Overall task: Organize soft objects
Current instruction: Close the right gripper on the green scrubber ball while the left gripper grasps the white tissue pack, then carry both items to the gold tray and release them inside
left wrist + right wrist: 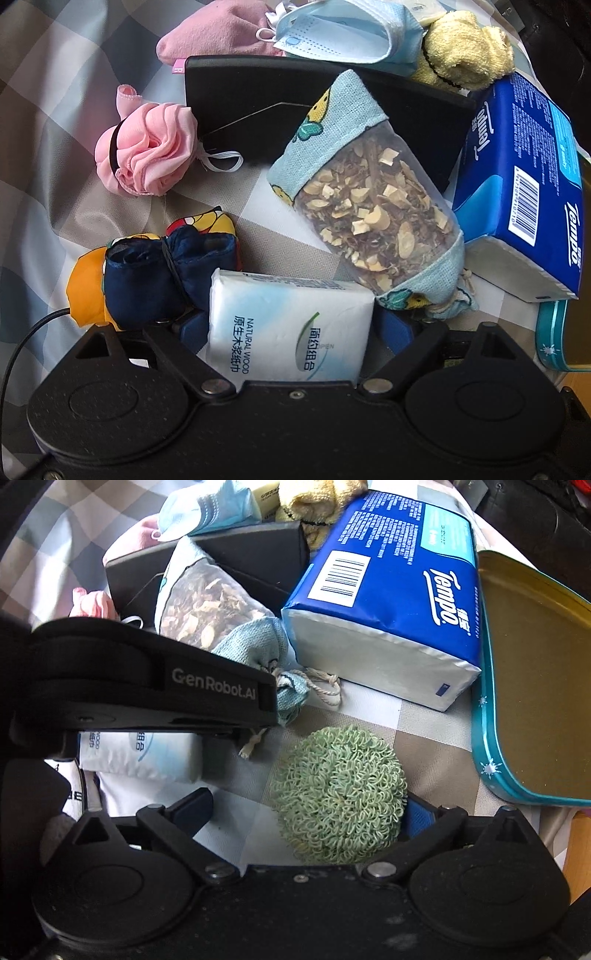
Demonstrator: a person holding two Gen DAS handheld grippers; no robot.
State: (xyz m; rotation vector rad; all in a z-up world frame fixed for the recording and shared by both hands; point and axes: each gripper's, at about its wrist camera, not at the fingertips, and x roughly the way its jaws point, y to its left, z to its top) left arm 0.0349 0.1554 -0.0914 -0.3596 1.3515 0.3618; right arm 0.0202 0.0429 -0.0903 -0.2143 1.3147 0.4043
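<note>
My left gripper (291,328) is shut on a small white tissue pack (291,328) with Chinese print, held low over the checked cloth; the pack also shows in the right wrist view (140,755). My right gripper (306,812) is open, with a green loopy scrubber ball (340,794) between its fingers, against the right pad. A herb sachet with blue fabric ends (369,214) lies just ahead. A blue Tempo tissue pack (524,184) lies at the right.
A pink scarf roll (146,149), a navy and yellow cloth bundle (159,269), a pink pouch (218,31), face masks (340,33) and a yellow towel (469,48) surround a black box (258,96). A teal tin (535,672) stands at the right.
</note>
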